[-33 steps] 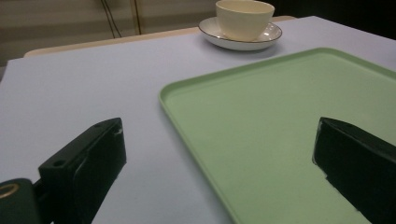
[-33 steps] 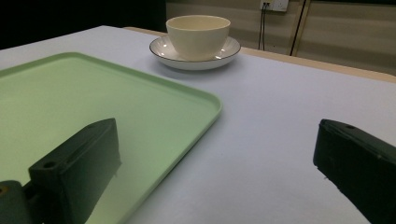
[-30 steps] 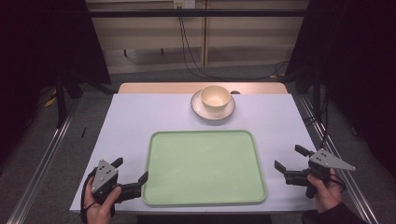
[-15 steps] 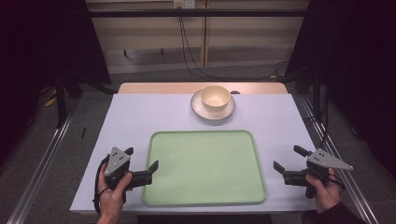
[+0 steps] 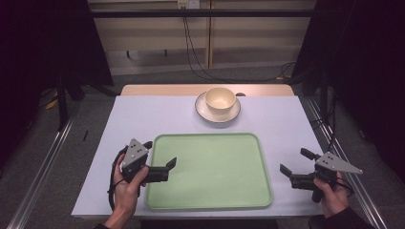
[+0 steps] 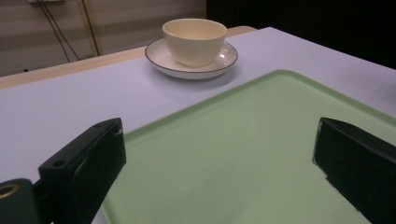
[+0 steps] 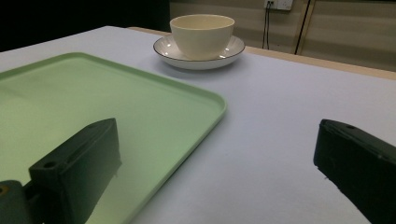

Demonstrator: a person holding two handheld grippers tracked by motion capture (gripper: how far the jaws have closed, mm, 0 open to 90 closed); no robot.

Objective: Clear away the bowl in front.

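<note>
Risk, as judgement: your left gripper point(image 5: 160, 157), jaws spread, holding nothing, hangs over tray point(image 5: 210, 202) left edge; dip and jaw may catch rim, shove tray. Reaching far side of tray too fast could knock cup point(image 5: 220, 99) off saucer point(image 5: 204, 110). Your right gripper point(image 5: 296, 162), right of tray, also spread, empty. Cup cream, glossy, apparently empty, upright on dark-rimmed saucer just beyond tray's far edge. Tray pale green, bare.

The tray point(image 5: 210, 171) looks like smooth matt green plastic. The cup point(image 5: 220, 99) and saucer point(image 5: 206, 110) look like glossy glazed ceramic. The desk point(image 5: 143, 114) has a smooth matt pale top with a wood-look far edge.
</note>
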